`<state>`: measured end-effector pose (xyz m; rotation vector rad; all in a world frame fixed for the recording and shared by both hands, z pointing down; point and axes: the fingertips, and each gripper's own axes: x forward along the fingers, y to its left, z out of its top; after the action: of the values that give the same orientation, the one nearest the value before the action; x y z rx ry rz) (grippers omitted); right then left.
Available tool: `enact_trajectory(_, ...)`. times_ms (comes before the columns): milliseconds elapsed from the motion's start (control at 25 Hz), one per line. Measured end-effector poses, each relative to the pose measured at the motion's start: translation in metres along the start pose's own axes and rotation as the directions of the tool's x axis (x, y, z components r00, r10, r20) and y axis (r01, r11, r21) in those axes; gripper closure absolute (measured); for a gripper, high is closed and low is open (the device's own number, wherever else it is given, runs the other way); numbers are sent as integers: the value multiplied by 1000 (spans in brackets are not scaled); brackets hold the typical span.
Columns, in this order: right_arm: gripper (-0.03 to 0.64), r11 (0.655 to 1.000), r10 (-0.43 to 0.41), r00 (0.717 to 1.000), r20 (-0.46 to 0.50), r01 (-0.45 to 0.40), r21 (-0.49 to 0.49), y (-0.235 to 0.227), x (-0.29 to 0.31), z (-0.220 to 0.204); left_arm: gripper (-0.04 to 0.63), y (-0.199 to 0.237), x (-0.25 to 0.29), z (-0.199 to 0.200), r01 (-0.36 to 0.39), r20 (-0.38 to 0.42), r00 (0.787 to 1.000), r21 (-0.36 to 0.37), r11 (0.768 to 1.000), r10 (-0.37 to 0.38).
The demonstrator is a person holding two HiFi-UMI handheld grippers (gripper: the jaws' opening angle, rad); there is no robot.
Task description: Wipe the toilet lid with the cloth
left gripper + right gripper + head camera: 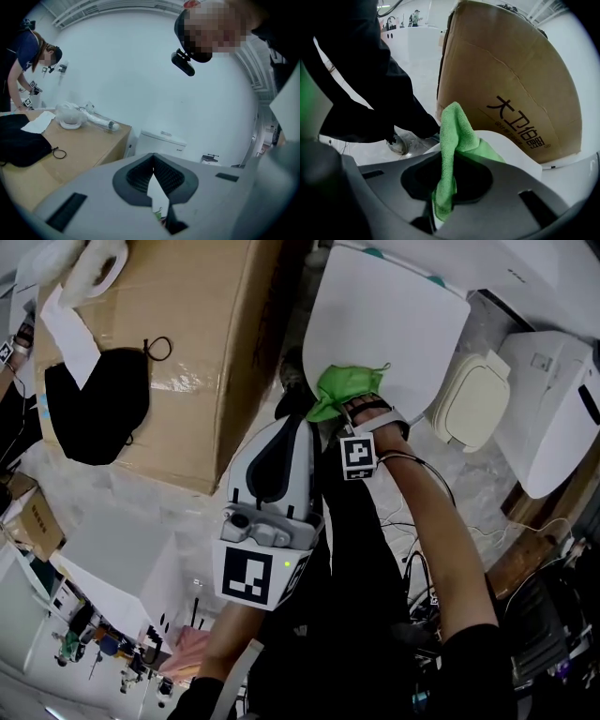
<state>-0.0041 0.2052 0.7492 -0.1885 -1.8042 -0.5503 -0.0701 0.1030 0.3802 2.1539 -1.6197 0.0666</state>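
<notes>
Right gripper (pixel 447 161) pinches a crumpled green microfibre cloth (pixel 453 133) at the glossy white plastic toilet lid's (pixel 394 324) 7 o'clock edge, most of it apparently unwiped; left gripper (pixel 153 161) closed, empty.

The toilet lid (pixel 394 324) sits upper centre of the frame, the cloth (pixel 345 388) at its lower edge. Left of it stands a box (pixel 197 362), a bag (pixel 94 409) on top.
</notes>
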Motion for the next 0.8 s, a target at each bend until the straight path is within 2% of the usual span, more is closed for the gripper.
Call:
enact_trajectory(480,558,1000,10,1000,-25,-10,-7,44,-21,-44,586,-39,7,-7,76,-29,997,34,996,-75)
enact_trajectory(800,559,998,11,997,-71,-6,69,61,-35,-89,586,-63,15,-5,127,-39,991,49,991,-125)
